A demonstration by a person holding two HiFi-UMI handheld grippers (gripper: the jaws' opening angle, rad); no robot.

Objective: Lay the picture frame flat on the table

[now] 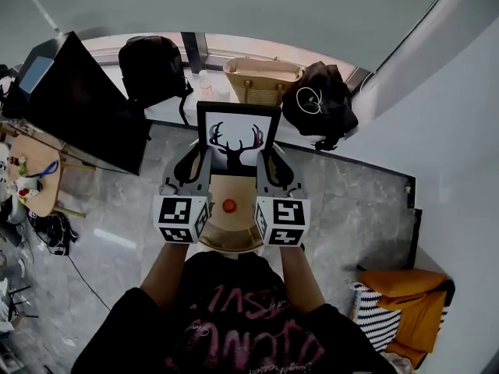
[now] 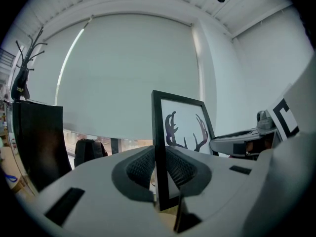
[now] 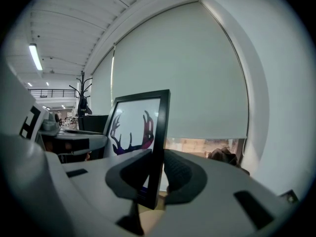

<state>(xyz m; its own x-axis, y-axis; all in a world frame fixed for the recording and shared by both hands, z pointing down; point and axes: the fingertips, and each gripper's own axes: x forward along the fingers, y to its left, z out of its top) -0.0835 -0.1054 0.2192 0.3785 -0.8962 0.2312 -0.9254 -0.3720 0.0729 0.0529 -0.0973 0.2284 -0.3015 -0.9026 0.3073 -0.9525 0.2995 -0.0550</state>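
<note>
The frame stands upright with its antler print facing the person, at the far edge of the small round table. It is held from both sides. The left gripper is clenched on its left bar, which runs straight up between the ribbed pads in the left gripper view. The right gripper is clamped the same way on the right bar. Both grips sit low on the frame, near its bottom corners, so most of the picture rises above the jaws.

A hold on both side bars looks meant to keep the frame square and to let it tip about its bottom edge, as laying it flat will need. Whether that bottom edge touches the table or hangs just above it cannot be told; only tan wood shows below the corners.

A small red thing lies on the table between the grippers, nearer the person, where the frame might land.
</note>
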